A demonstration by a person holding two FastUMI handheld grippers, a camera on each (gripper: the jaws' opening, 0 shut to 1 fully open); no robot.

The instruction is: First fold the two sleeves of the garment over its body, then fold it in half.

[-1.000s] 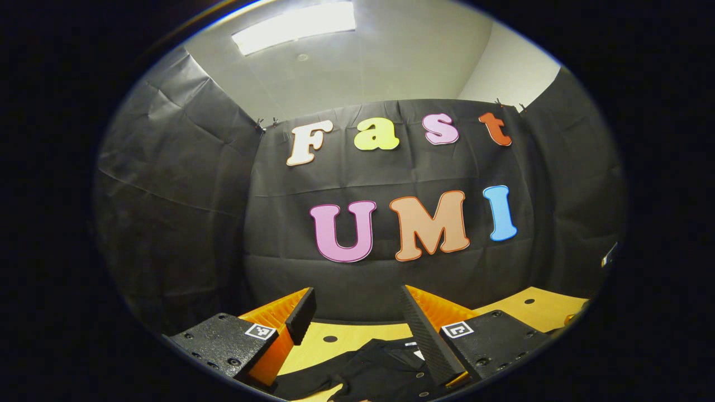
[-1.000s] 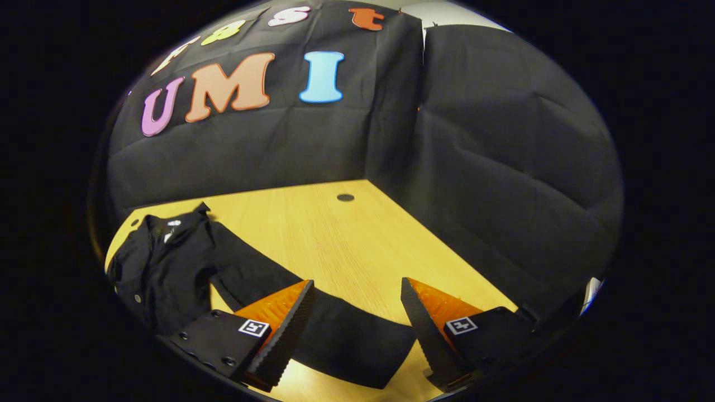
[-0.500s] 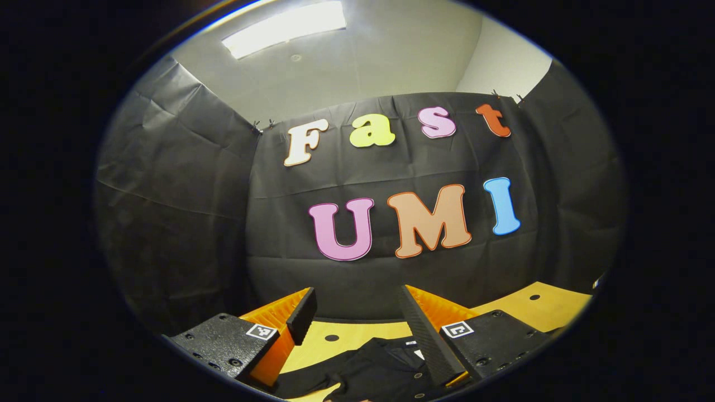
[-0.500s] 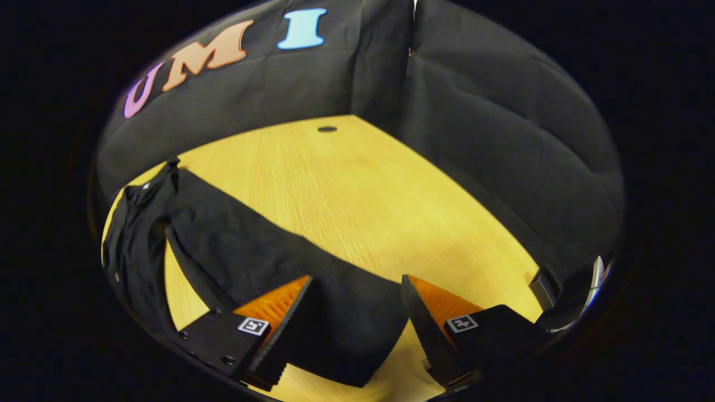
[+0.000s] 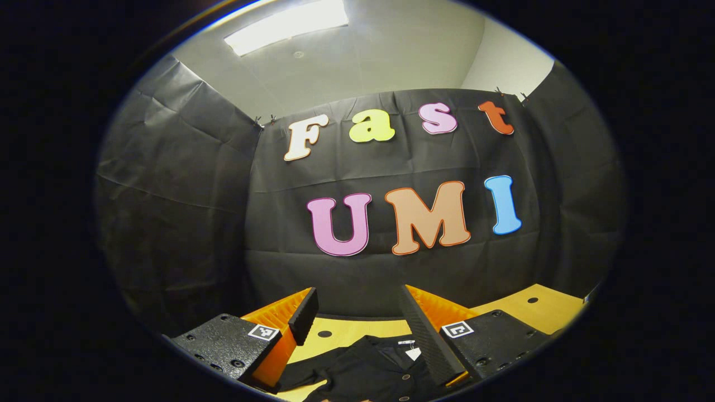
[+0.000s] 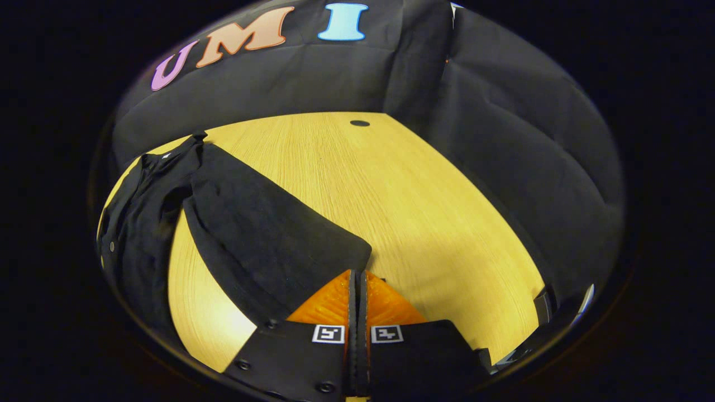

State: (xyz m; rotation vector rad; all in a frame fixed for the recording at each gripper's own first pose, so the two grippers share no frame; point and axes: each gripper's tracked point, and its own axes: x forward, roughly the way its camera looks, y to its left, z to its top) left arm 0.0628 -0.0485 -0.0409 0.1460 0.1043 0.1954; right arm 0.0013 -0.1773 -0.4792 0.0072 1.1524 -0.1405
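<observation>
A black button-up garment (image 6: 134, 234) lies on the wooden table (image 6: 402, 190), its body at the left of the right gripper view. One long sleeve (image 6: 262, 234) stretches from the shoulder toward me. My right gripper (image 6: 357, 273) is shut at the sleeve's cuff end, and the cloth runs in between the fingertips. In the left gripper view, the garment's collar and buttons (image 5: 368, 368) sit low between the fingers. My left gripper (image 5: 357, 304) hangs open above them with nothing in it and faces the back wall.
The table (image 5: 525, 310) has a small round hole (image 6: 359, 123) near the back corner and another (image 5: 324, 334) by the collar. Black cloth walls close the table at the back and right. A small grey object (image 6: 544, 304) sits at the table's right edge.
My right gripper has gone from open to shut at the sleeve's cuff end. The left gripper has stayed open and tipped slightly, bringing more of the garment into view.
</observation>
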